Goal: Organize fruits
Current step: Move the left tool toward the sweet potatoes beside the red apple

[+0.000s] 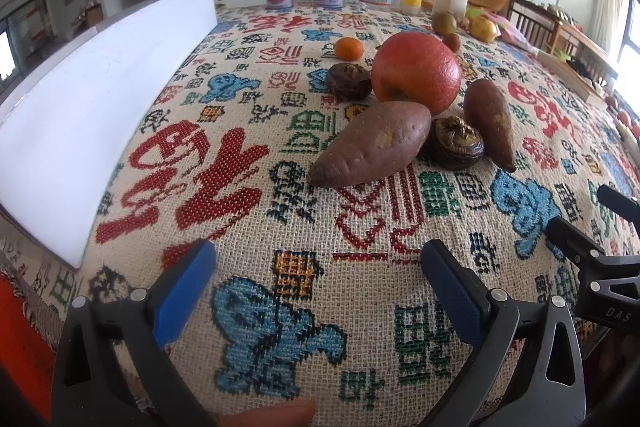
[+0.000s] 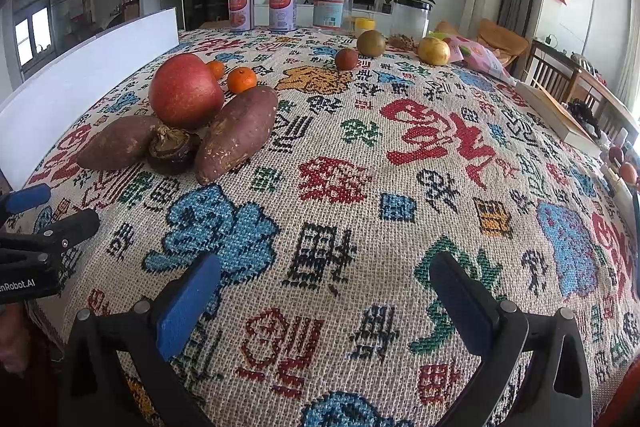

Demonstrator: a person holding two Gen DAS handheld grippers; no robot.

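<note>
Both tongs hang spread and empty over the patterned cloth [image 2: 360,155] of the worktop: the left tongs [image 1: 318,279] face a tight cluster of produce, and the right tongs [image 2: 326,291] sit further right, with that cluster up and to their left. The cluster lies near the white board [image 1: 100,107]: a big red apple [image 1: 416,71] stands at its middle, with two sweet potatoes [image 1: 372,143] leaning in front of it and a dark wrinkled fruit [image 1: 456,143] wedged between them. A second dark fruit [image 1: 348,81] sits beside the apple, and small oranges [image 2: 241,79] lie just behind. A few more round fruits [image 2: 371,43] stand well apart, near the jars [image 2: 332,7]. The apple looks heavy, smooth and firm, so it probably wants a wide pinch across its middle. The sweet potatoes look stiff and rough; a hold across the thick middle, not the tapered ends, should stay put. The oranges look light and soft, likely to roll and to bruise if squeezed hard.
</note>
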